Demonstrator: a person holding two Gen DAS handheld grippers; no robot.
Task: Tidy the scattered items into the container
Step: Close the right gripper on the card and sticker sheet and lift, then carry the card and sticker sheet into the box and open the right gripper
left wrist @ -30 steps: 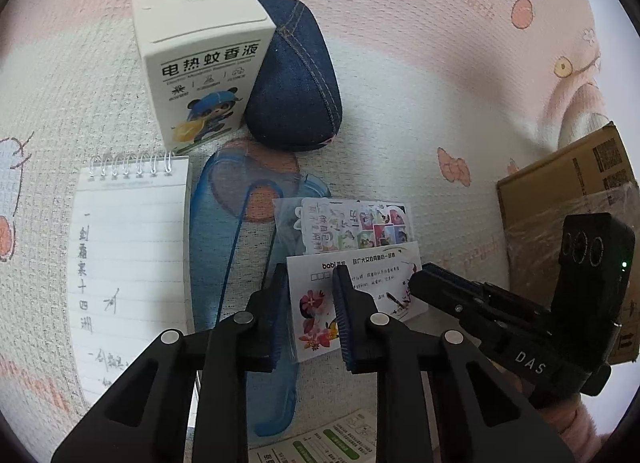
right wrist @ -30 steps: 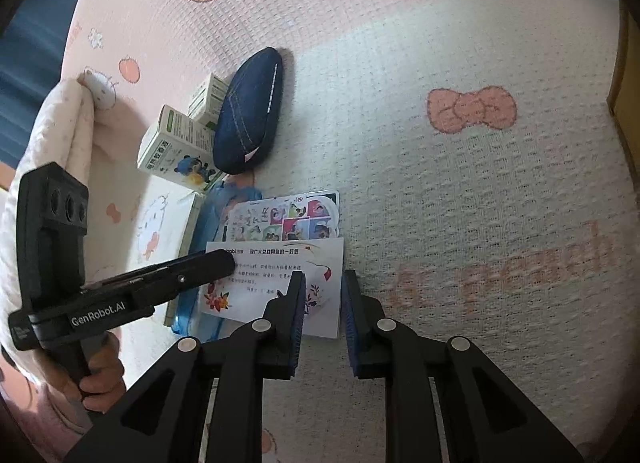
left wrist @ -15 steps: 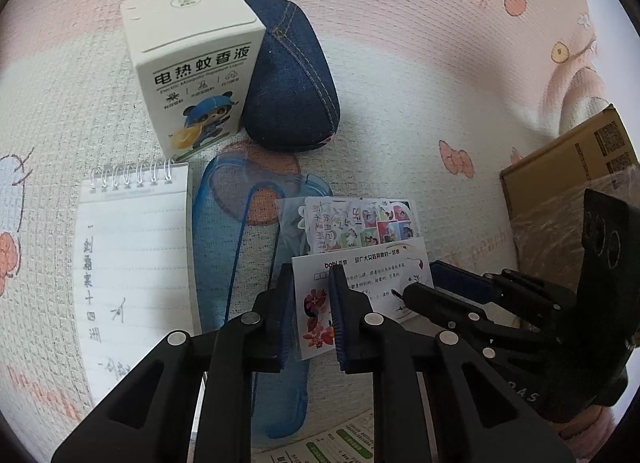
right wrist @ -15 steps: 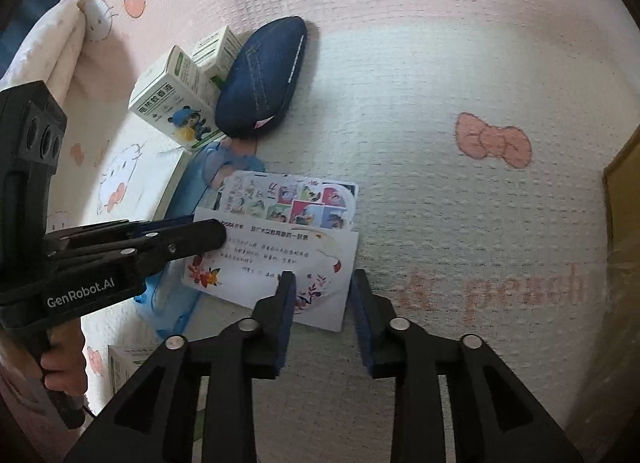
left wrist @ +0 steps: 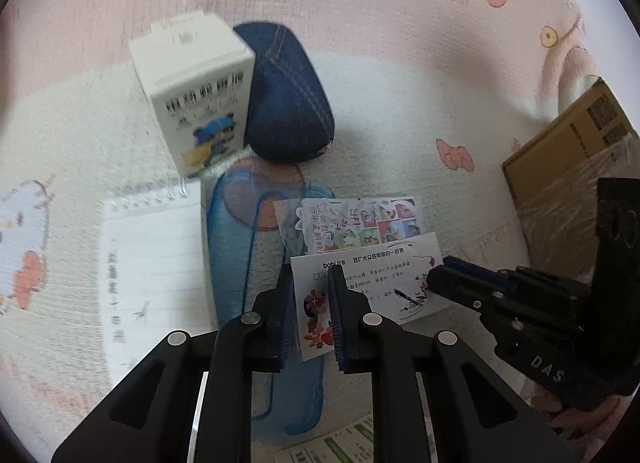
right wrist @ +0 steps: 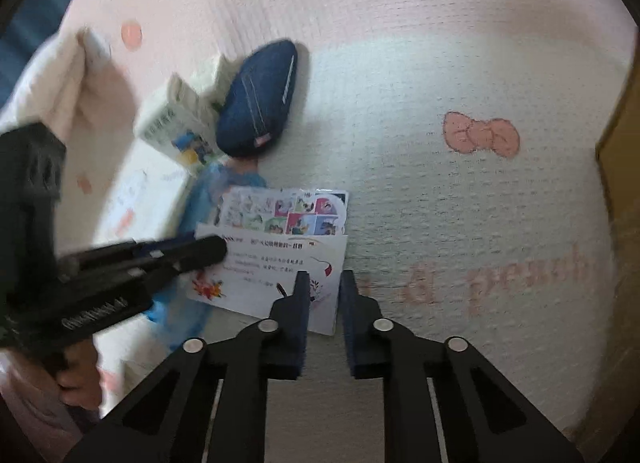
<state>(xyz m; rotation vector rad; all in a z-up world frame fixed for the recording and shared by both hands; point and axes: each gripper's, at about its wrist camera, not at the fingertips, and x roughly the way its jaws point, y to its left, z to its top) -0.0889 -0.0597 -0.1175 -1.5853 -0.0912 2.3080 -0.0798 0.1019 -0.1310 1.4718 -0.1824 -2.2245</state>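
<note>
1. Left wrist view: the left gripper has its jaws drawn close on either side of the near-left corner of the white flowered card; whether they pinch it I cannot tell. The card lies on the pink patterned blanket, partly over a sticker sheet and a blue translucent pouch. A spiral notepad, a white carton and a denim case lie beyond, and the cardboard box stands at the right.
2. Right wrist view: the right gripper is released, jaws parted over the card's right edge. The left gripper reaches in over the card's left part.
</note>
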